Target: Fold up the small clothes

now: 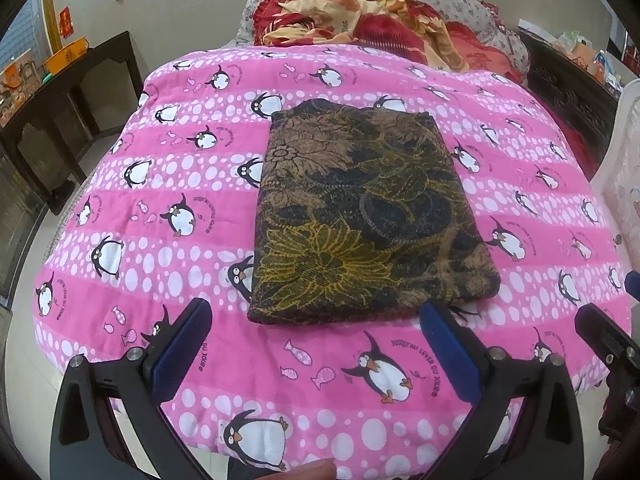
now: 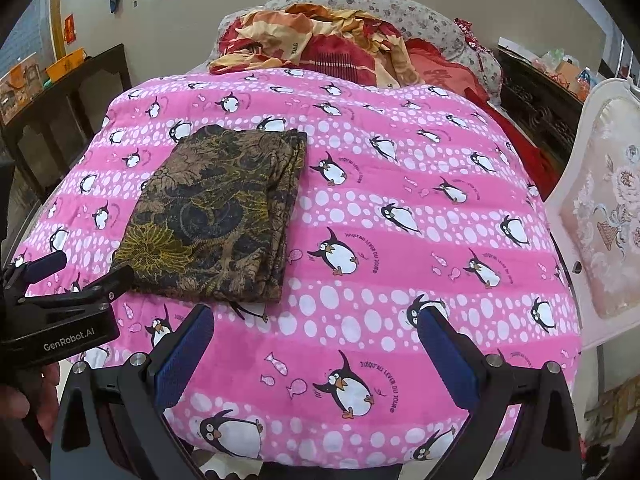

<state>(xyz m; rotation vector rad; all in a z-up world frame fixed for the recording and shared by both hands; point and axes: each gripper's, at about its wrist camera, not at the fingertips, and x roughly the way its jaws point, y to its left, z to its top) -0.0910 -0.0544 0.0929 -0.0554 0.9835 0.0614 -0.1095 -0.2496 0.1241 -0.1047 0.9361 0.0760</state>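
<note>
A brown, black and yellow floral garment (image 1: 360, 216) lies folded into a neat rectangle on the pink penguin blanket (image 1: 160, 184). It also shows in the right wrist view (image 2: 216, 216), left of centre. My left gripper (image 1: 316, 312) is open and empty, just in front of the garment's near edge, not touching it. My right gripper (image 2: 316, 320) is open and empty, over bare blanket (image 2: 400, 200) to the right of the garment's near corner. The left gripper also shows at the left edge of the right wrist view (image 2: 80, 276).
A heap of red and orange bedding (image 1: 360, 20) and a floral pillow (image 2: 360, 4) lie at the far end of the bed. A dark wooden table (image 1: 60, 112) stands left. A white upholstered chair (image 2: 600, 220) stands close on the right.
</note>
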